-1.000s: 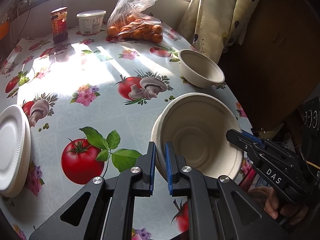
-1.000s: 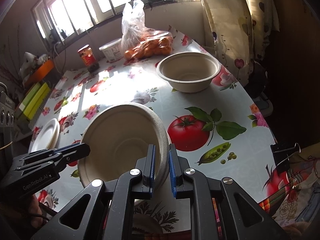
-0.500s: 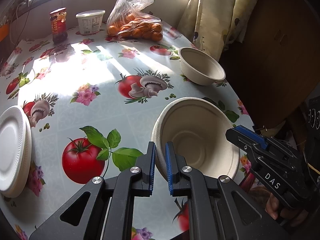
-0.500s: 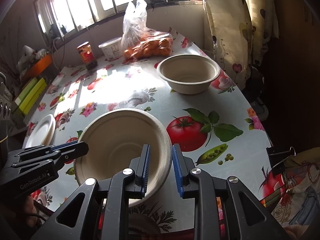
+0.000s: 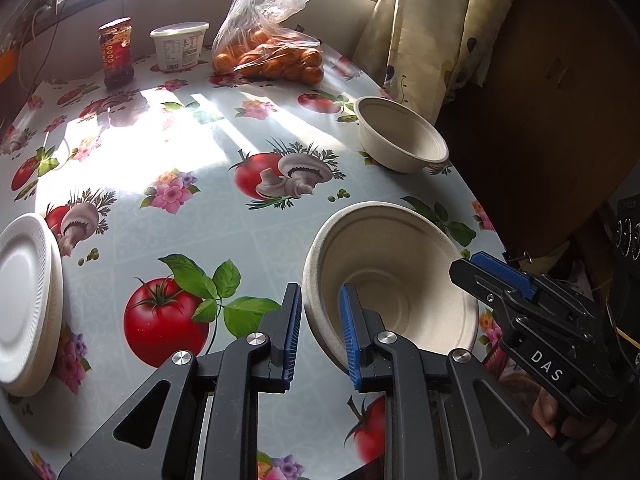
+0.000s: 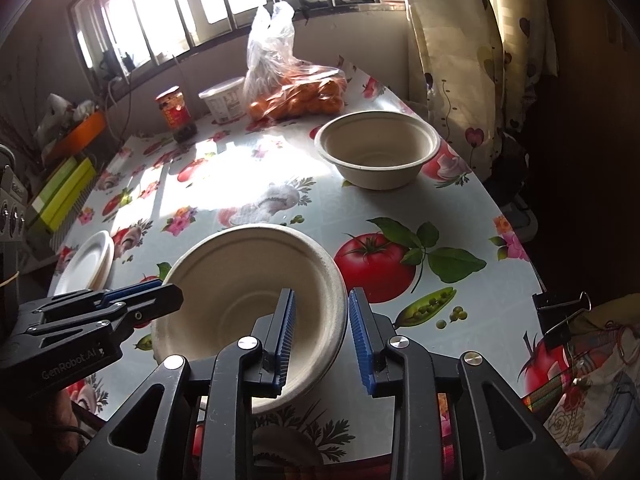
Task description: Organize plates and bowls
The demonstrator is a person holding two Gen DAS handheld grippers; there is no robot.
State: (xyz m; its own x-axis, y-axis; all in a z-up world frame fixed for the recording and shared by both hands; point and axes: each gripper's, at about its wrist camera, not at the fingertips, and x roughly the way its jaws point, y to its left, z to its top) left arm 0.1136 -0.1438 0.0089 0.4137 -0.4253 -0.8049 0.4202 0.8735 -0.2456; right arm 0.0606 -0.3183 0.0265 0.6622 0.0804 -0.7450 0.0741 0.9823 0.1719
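Bowls first: near paper bowl (image 5: 394, 292) sits at the near right edge of the table (image 5: 168, 216), its rim between both sets of jaws. I'm letting go. Left gripper (image 5: 320, 332) is opening, narrow gap, near-left rim in the gap and no pad pressing that I can see. Right gripper (image 6: 322, 338) is opening too, straddling the right rim the same way, loose. I read this as the release after setting the bowl down; it looks flat on the oilcloth.

Left to right across the table: stack of white foam plates (image 5: 24, 300) at the left edge, red-lidded jar (image 5: 116, 52) and white lidded tub (image 5: 180, 44) at the far edge, bag of oranges (image 5: 272, 56) beside the tub, second paper bowl (image 5: 402, 136) at the far right edge, well apart from the near one.

Next move, my guess: open wider, back both grippers off the rim without dragging it, then nest one bowl in the other. Thin pulp rim, so it'll flex and tip if a pad snags.

Writing: "DAS" on the right gripper's body in the left view, "GenRobot.AI" on the left gripper's body in the right view. Jar and tub labels too small to read.
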